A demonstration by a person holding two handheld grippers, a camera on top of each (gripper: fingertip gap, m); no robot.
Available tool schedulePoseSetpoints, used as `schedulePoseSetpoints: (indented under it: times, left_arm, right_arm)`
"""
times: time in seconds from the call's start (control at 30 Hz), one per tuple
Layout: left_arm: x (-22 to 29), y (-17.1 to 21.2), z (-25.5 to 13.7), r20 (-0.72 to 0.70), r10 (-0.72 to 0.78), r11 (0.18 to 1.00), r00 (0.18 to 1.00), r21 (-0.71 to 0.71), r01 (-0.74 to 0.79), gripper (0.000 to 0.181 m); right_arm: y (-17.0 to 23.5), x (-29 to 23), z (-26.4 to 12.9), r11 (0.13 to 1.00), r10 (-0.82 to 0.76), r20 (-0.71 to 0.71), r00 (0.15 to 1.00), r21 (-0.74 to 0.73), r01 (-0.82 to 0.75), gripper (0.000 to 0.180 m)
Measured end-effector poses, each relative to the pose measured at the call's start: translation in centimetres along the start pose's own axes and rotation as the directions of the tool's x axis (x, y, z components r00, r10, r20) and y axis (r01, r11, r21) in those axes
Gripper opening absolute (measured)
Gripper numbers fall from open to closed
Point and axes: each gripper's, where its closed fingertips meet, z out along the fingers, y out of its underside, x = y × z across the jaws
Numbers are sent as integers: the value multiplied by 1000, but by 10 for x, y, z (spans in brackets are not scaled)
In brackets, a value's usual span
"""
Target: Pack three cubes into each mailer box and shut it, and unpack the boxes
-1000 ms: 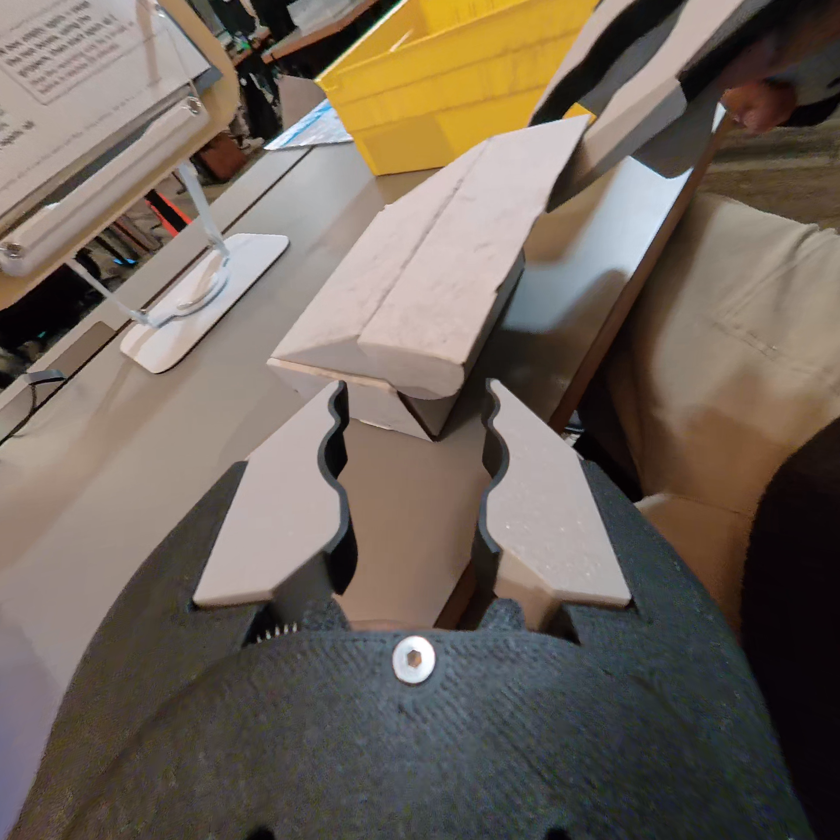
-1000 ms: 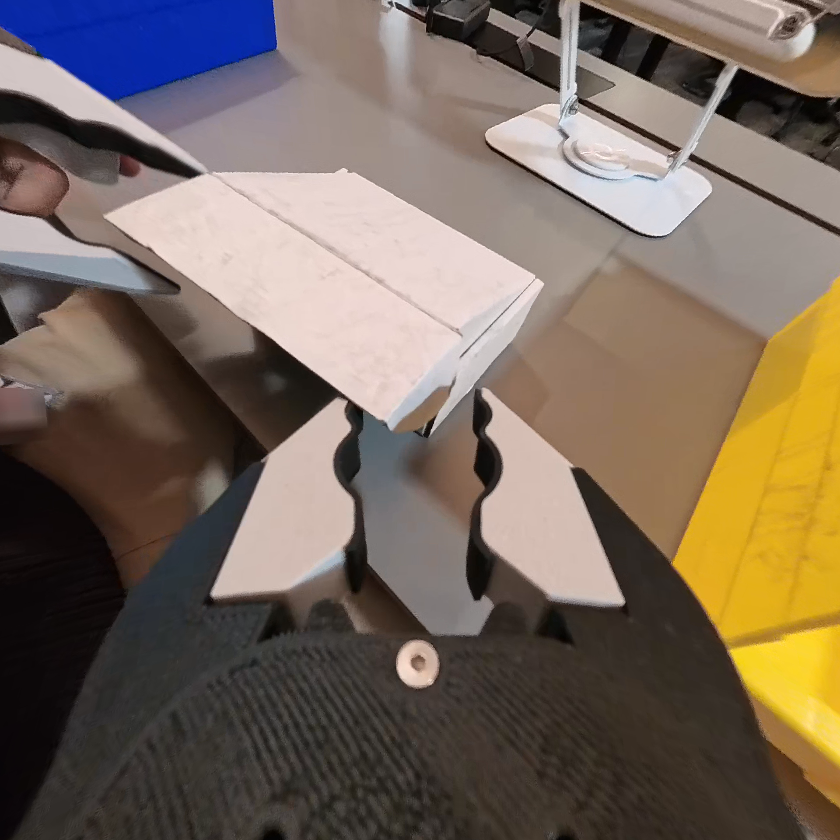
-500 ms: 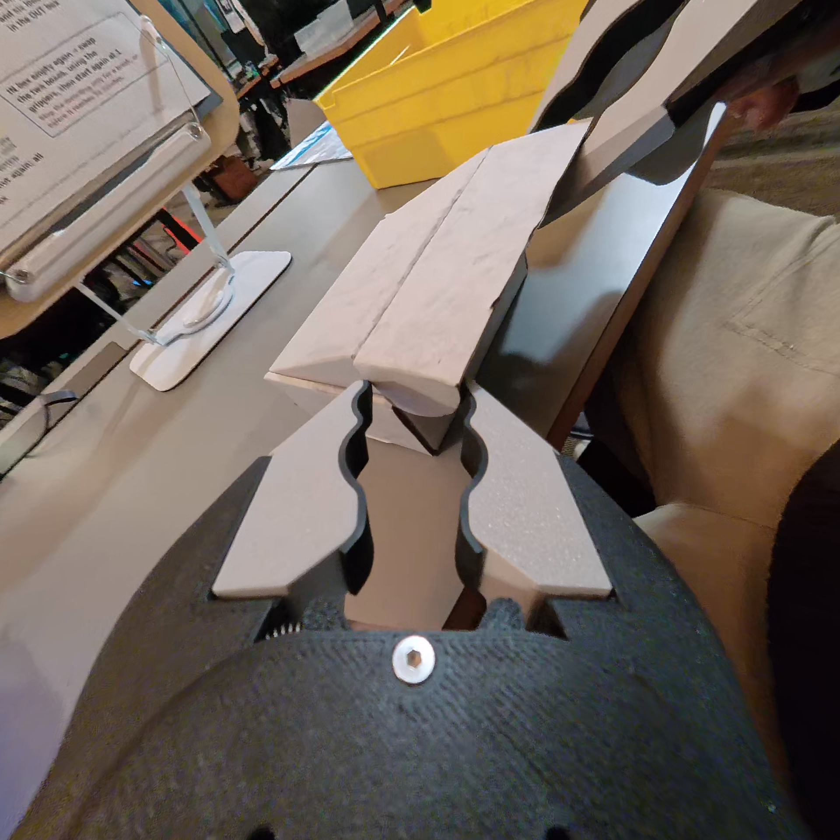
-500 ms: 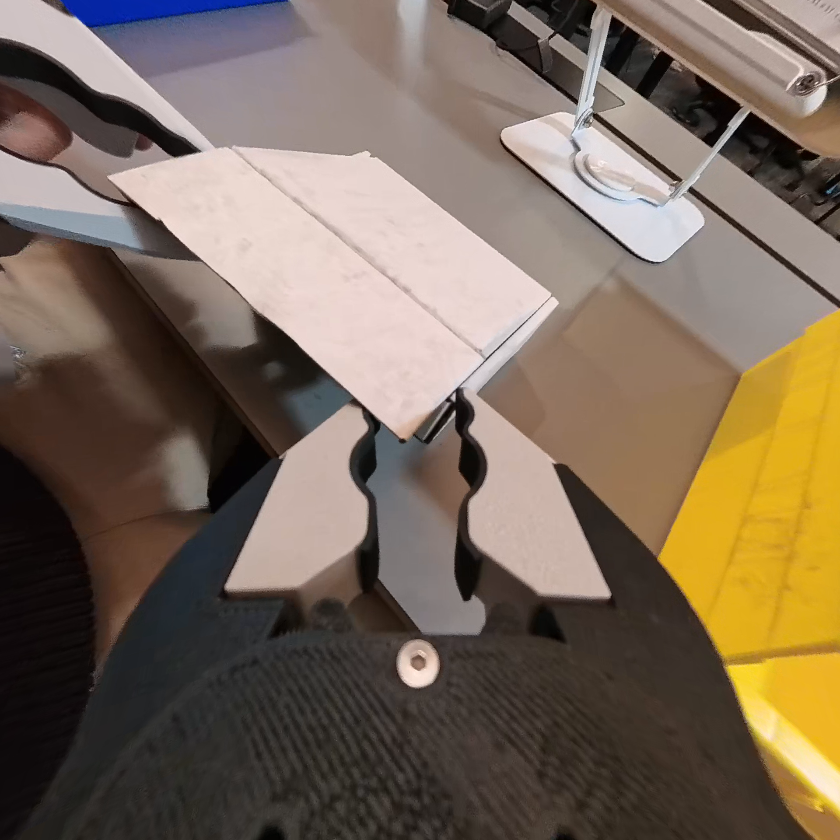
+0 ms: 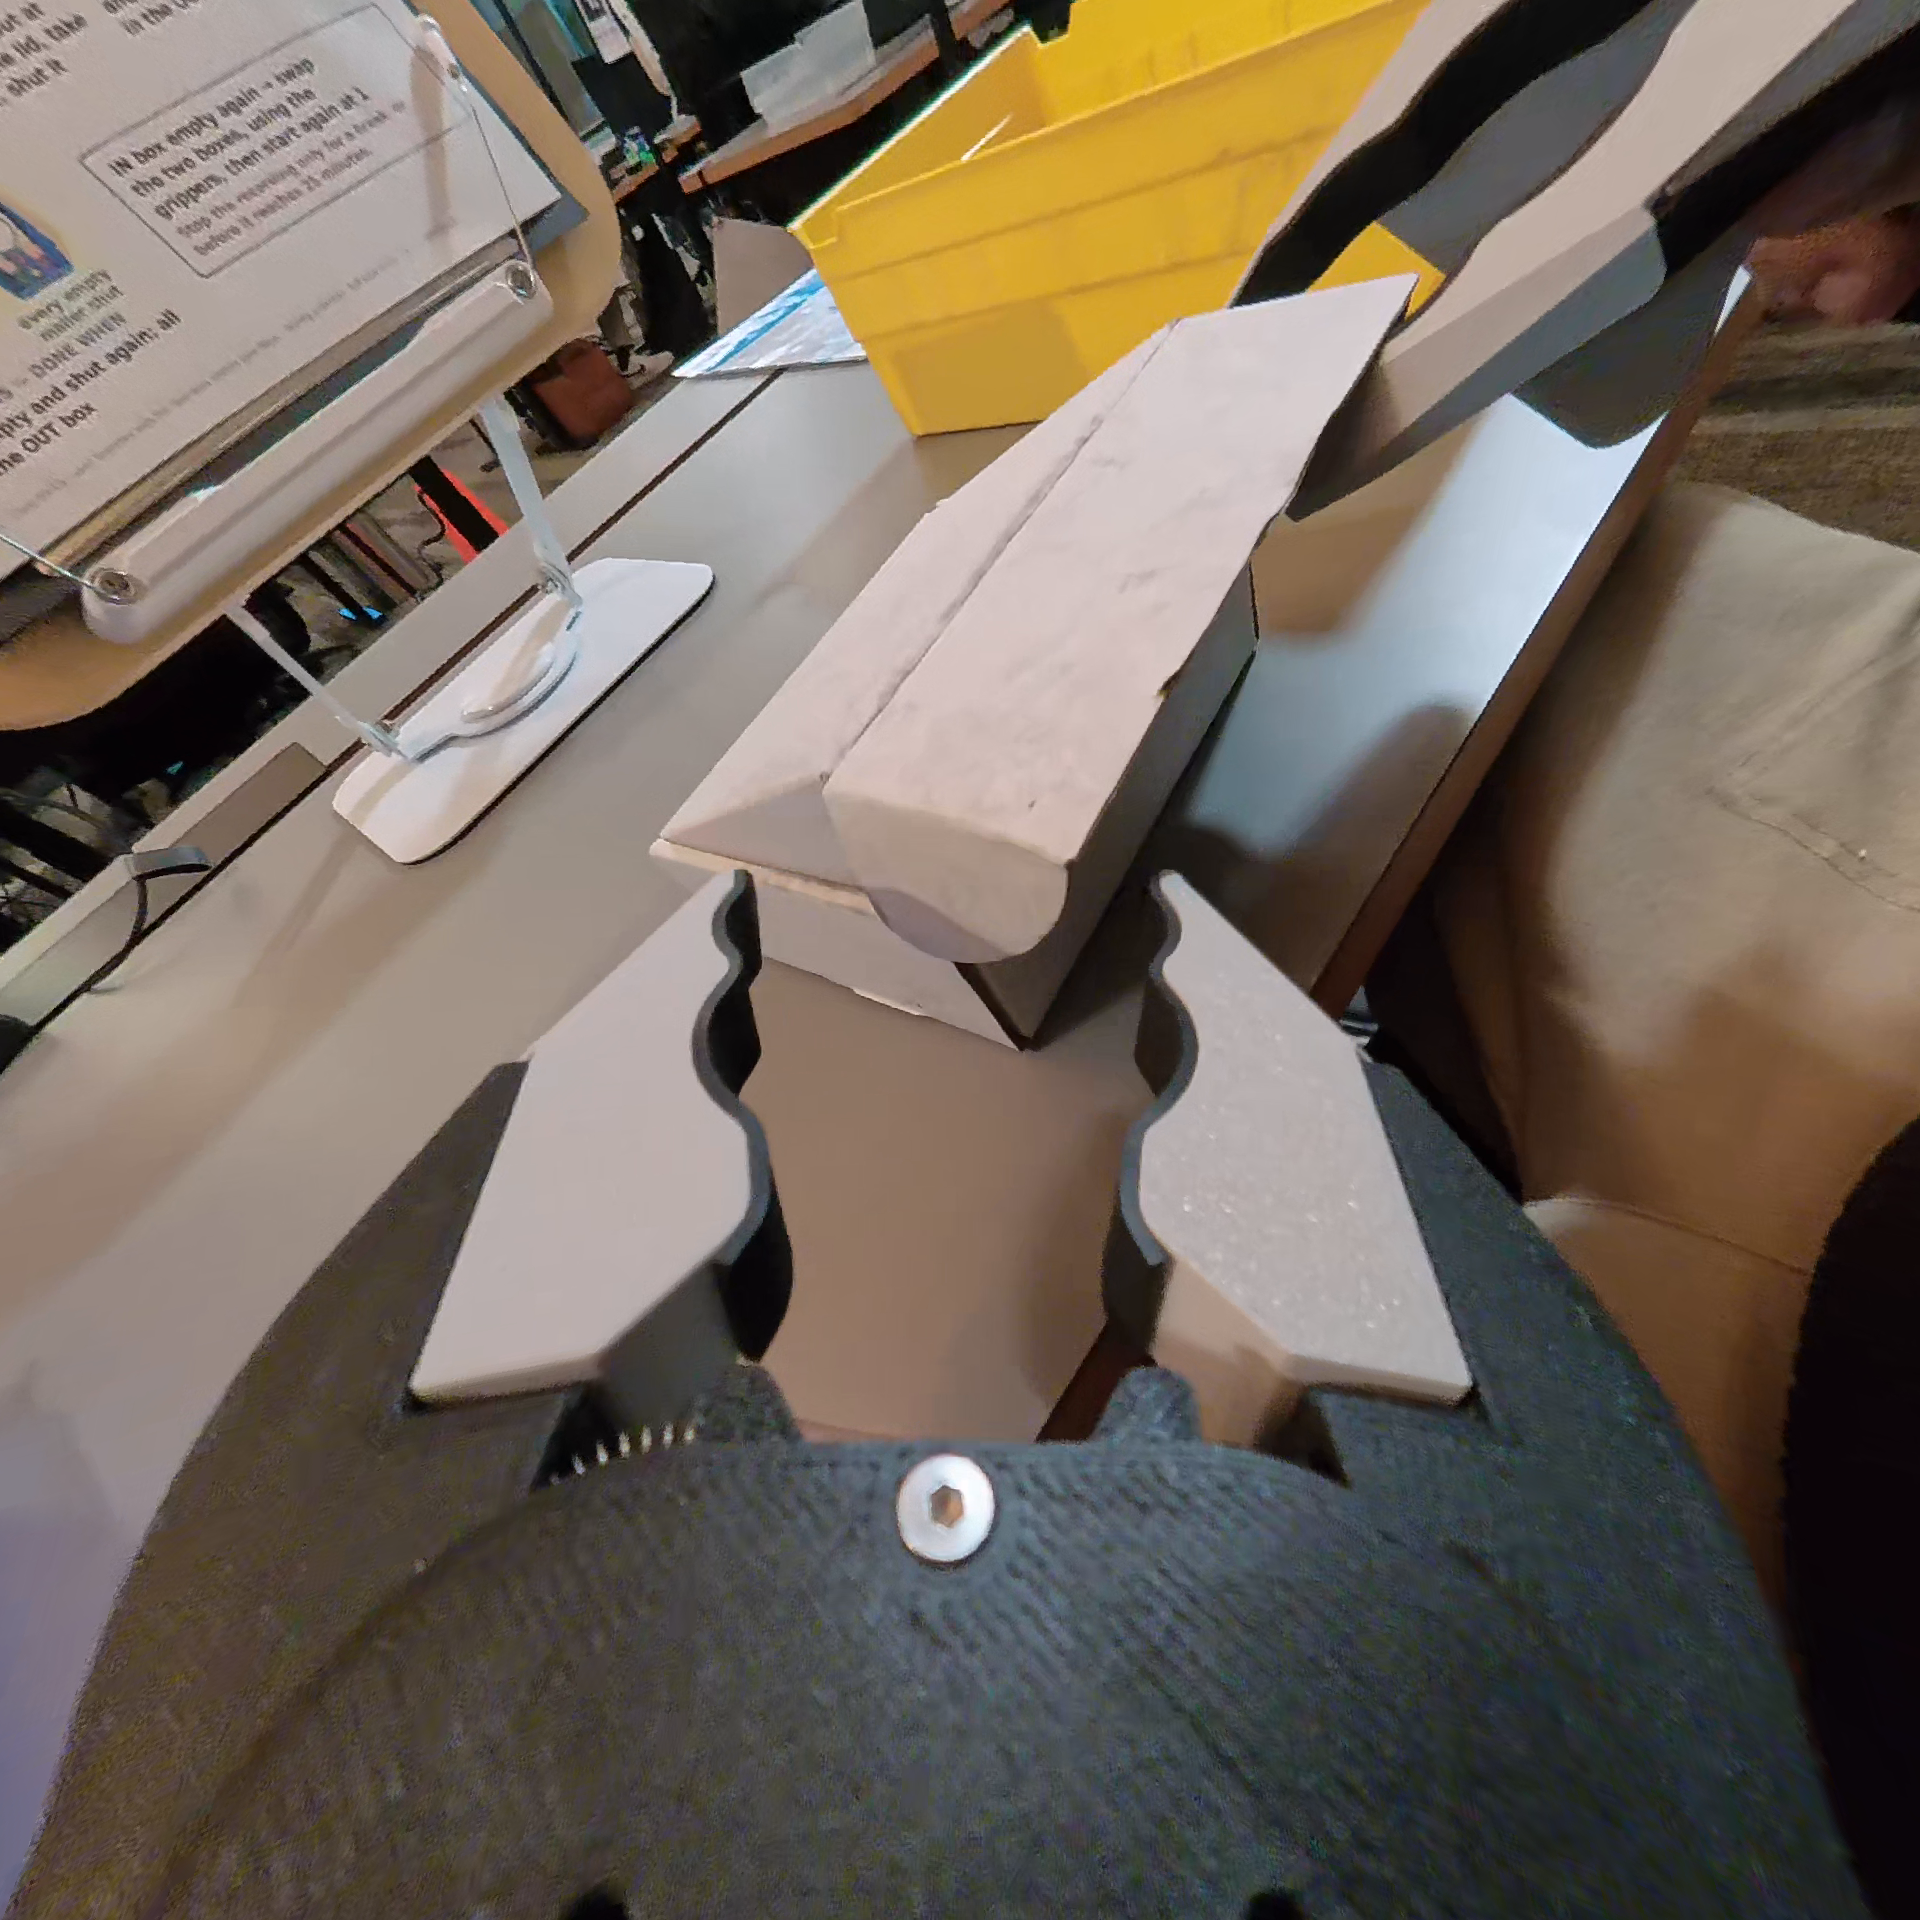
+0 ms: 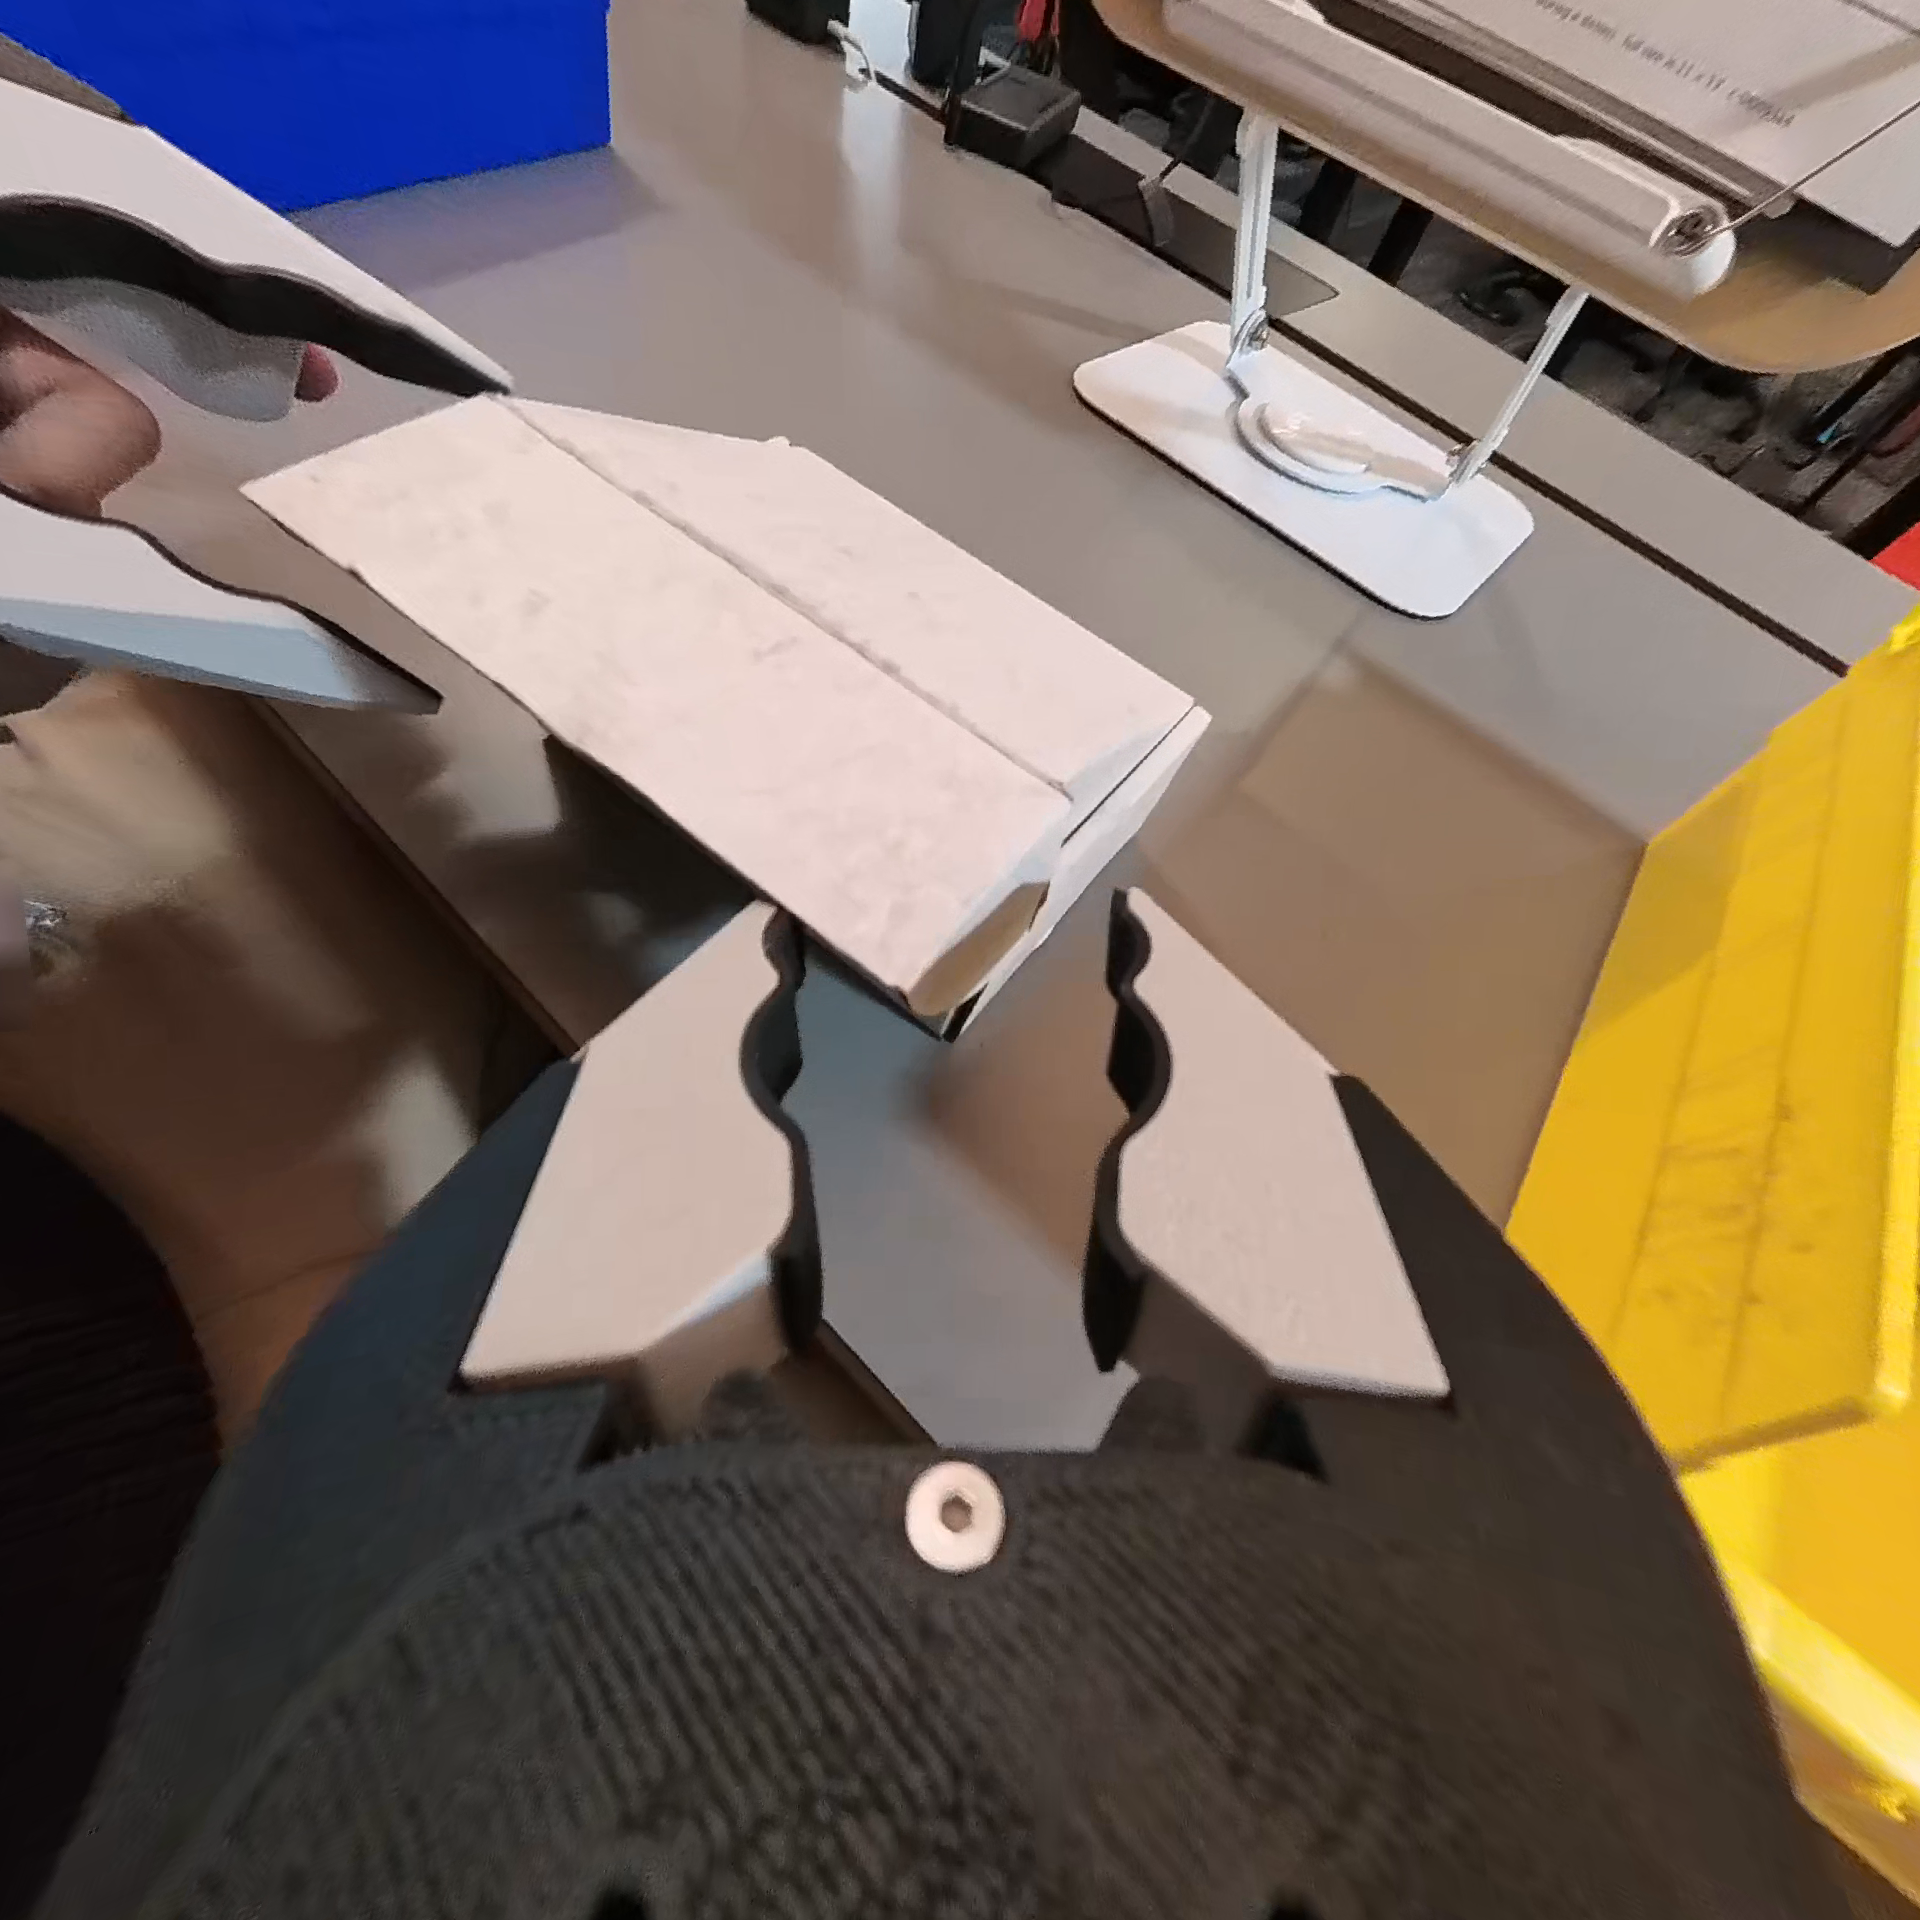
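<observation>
Closing looked the step in hand: both claws, left claw point(image 5: 940, 997) and right claw point(image 6: 951, 1029), gaped wide, empty, at opposite ends of the mailer box point(image 5: 1049, 665) on the worktop point(image 5: 312, 1039), whose front flap wanted pressing down next.

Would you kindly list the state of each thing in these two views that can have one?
mailer box: lid down, front flap not tucked in, resting on the table.
left gripper: jaws open, at one end of the box, holding nothing.
right gripper: jaws open, at the other end, holding nothing.
yellow bin: upright on the table, contents not visible.
document stand: upright, holding a printed sheet.
</observation>
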Motion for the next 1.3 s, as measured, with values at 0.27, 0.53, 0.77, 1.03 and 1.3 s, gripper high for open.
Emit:
schedulePoseSetpoints:
  times: [0.27,0.53,0.77,1.03,1.3]
  left_arm:
    - [4,-7,-1,6,42,998,999,35,-43,52]
    - [5,-5,0,-9,33,999,999,22,-33,39]
    - [13,9,3,-51,63,997,997,-47,-65,39]
    - [12,8,1,-67,34,999,997,-38,-37,42]
    - [8,8,-14,-78,81,995,994,-44,-85,42]
  right_arm:
    - [-8,-6,-2,998,-52,0,999,33,52,49]
    - [1,-10,1,994,-108,6,994,-19,108,43]
    - [12,-10,6,993,-92,32,995,-71,95,42]
    - [13,-11,7,993,-85,36,996,-76,87,43]
    - [15,-7,4,996,-54,40,998,-73,57,46]
